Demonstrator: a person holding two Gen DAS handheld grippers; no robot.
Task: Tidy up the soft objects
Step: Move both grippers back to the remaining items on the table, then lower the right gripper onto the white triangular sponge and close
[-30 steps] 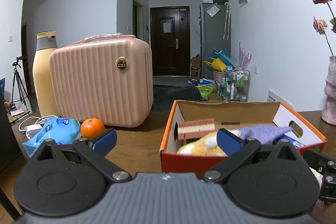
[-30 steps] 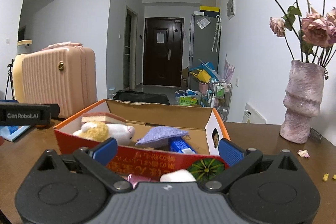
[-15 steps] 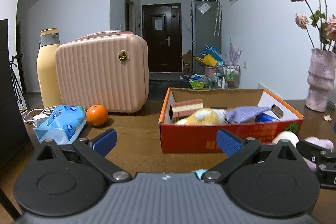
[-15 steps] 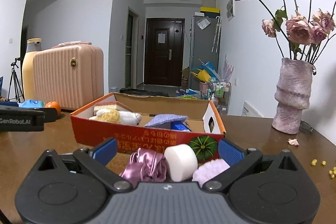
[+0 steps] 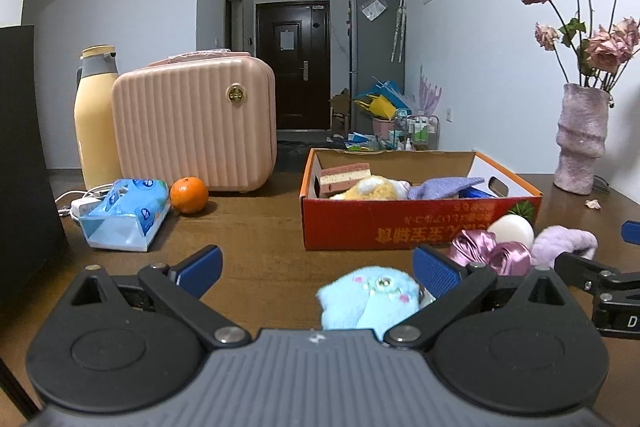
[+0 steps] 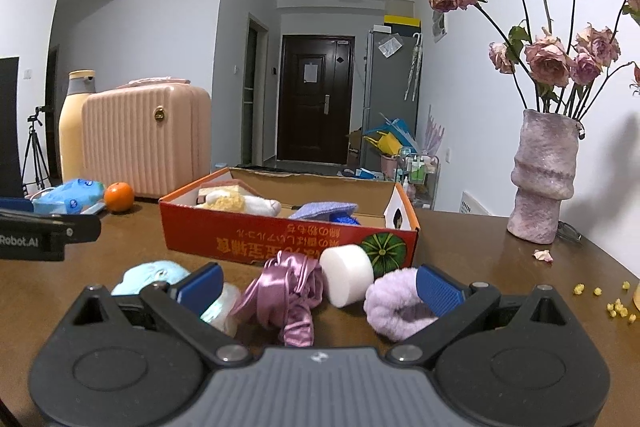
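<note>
We are picking the next soft thing: a blue plush toy (image 5: 370, 297) lies on the table (image 5: 256, 247) before the box (image 5: 400, 227), between our left gripper (image 5: 316, 269) fingers, spread wide, empty. The right gripper (image 6: 318, 283), equally open, brackets a satin scrunchie (image 6: 286, 291). Next we close gently and lift.

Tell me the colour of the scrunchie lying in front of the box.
The scrunchie is shiny pinkish-purple satin; the right wrist view shows it best.

Left claw (image 5: 316, 265) spread wide, right claw (image 6: 320, 283) spread wide, both level
</note>
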